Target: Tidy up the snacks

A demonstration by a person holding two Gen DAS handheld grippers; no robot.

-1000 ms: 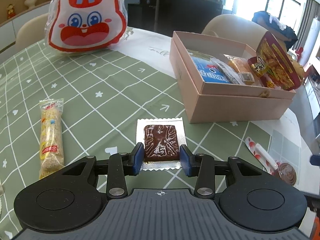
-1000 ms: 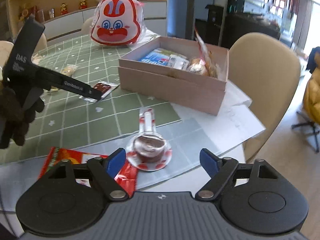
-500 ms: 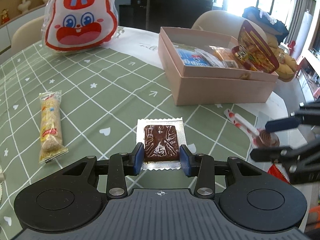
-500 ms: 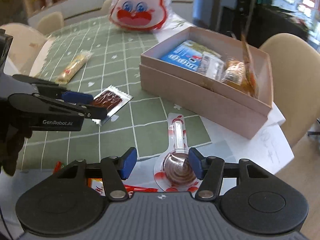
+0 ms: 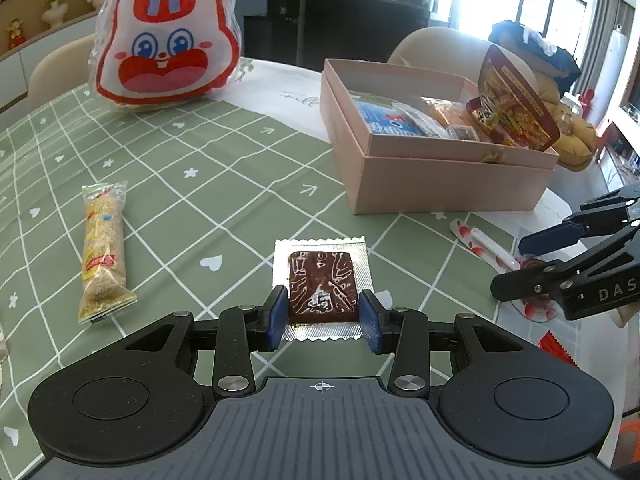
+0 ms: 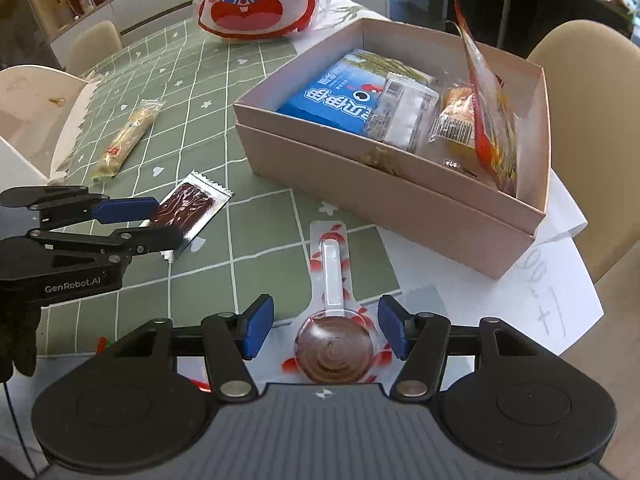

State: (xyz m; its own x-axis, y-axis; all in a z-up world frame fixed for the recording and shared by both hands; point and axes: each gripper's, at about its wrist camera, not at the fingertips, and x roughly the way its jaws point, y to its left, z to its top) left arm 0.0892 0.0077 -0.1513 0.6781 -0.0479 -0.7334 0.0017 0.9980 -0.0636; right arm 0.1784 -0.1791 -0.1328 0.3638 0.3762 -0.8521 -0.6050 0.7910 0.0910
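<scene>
1. The step in hand is judged to be a double pick-up: two loose snacks are being lined up for grasping before transfer to the pink box (image 6: 404,196), which stands on the green checked surface (image 5: 168,168) and already holds several packets.

2. The left gripper (image 5: 323,316) is held low over the near end of the foil-wrapped chocolate square (image 5: 322,284), which lies flat on the surface in front of the box. Its jaws stand about half open and bracket the dark block; the pads are seen just beside its edges, over the foil border, and no firm pinch can be confirmed.

3. The right gripper (image 6: 326,330) is set over the chocolate swirl lollipop (image 6: 333,350), which lies flat near the surface's edge with its stick pointing toward the box. Its jaws have just been closing and now stand half open, with the round head between them and clear gaps on both sides; nothing is held.

4. The next move is judged to call for further closing of each pair of jaws onto its snack, then a lift and a carry over the box wall.

5. A long cereal bar (image 5: 102,252) is left on the surface for later.
</scene>
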